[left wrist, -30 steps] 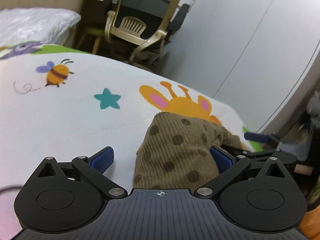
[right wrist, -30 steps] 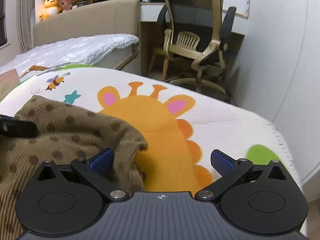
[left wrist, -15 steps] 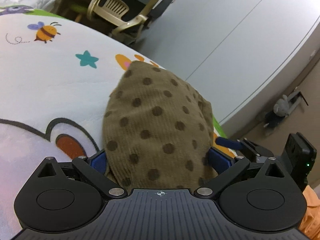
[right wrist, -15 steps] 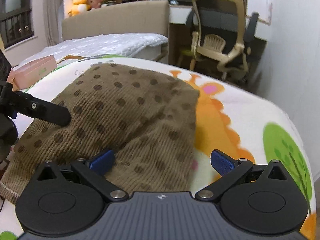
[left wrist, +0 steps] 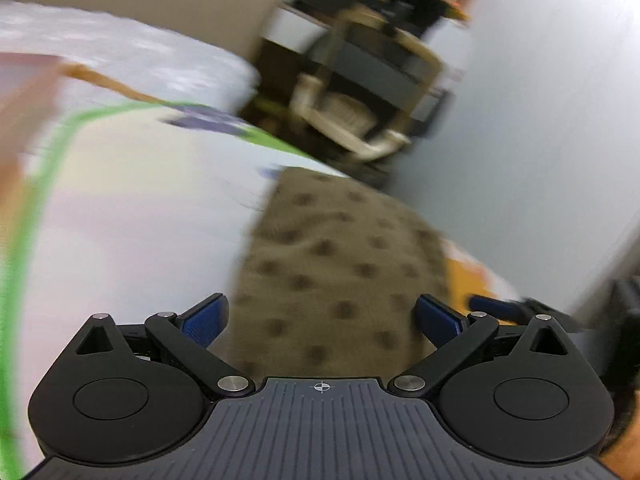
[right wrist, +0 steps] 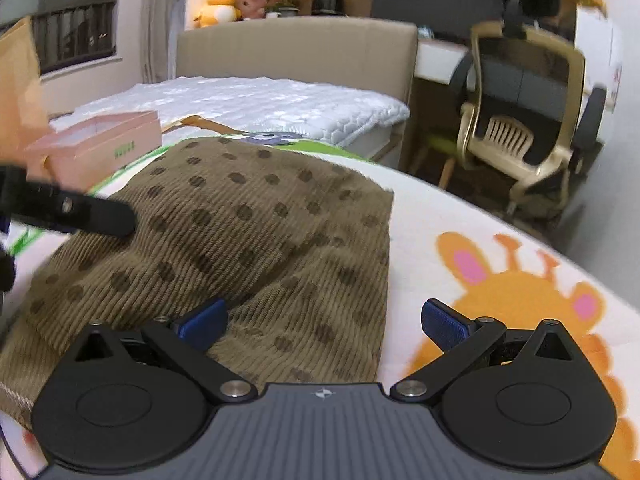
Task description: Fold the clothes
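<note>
A brown corduroy garment with dark dots [right wrist: 248, 240] lies spread on the cartoon-print play mat [right wrist: 500, 280]. In the blurred left wrist view the garment [left wrist: 340, 272] runs forward between my open fingers. My left gripper [left wrist: 320, 316] is open above its near edge. My right gripper [right wrist: 324, 320] is open and empty, with its left finger over the garment's right part and its right finger over bare mat. A finger of the left gripper [right wrist: 80, 212] shows at the left of the right wrist view, over the cloth.
A pink box [right wrist: 100, 144] sits on the mat behind the garment. A bed with a white quilt [right wrist: 260, 100] stands beyond it. An office chair [right wrist: 520, 120] and a small beige chair stand at the back right, near a grey wall [left wrist: 540, 120].
Both grippers have swung left with the garment, which now lies flatter and more spread out. The left wrist view is blurred from fast motion. Both grippers stay open.
</note>
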A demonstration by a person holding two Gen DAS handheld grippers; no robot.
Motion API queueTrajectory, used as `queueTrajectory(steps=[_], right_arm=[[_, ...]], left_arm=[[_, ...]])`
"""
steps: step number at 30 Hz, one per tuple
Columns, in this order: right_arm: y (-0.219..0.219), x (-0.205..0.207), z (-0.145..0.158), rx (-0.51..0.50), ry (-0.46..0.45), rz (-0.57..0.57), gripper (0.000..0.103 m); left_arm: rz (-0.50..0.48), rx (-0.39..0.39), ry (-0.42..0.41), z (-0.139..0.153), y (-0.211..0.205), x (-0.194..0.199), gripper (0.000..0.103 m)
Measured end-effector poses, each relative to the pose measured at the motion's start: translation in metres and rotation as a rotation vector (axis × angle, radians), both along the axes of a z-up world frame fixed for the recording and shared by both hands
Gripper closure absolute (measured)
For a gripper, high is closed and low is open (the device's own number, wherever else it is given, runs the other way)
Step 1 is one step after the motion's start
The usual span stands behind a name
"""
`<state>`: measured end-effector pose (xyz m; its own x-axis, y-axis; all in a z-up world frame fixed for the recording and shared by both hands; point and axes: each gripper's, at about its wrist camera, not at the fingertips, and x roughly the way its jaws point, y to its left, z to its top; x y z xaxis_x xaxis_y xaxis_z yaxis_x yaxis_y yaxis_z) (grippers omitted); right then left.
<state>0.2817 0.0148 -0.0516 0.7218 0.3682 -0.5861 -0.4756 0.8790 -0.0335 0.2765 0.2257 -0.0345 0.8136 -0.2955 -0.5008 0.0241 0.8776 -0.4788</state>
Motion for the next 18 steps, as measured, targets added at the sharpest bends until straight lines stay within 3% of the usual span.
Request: queueTrajectory(steps=[2, 9, 18], right_arm=[[-0.005, 0.006, -0.002, 0.028, 0.033, -0.014, 0.000], [-0.026, -0.009, -0.008, 0.067, 0.124, -0.066, 0.000], [-0.014, -0.047, -0.008, 0.037, 0.073, -0.061, 0.000]], left_arm=[[0.000, -0.026, 0.008, -0.001, 0.004, -0.009, 0.001], [-0.010, 0.054, 0.007, -0.004, -0.015, -0.033, 0.001], [-0.028, 0.060, -0.042, -0.002, -0.023, -0.052, 0.001]])
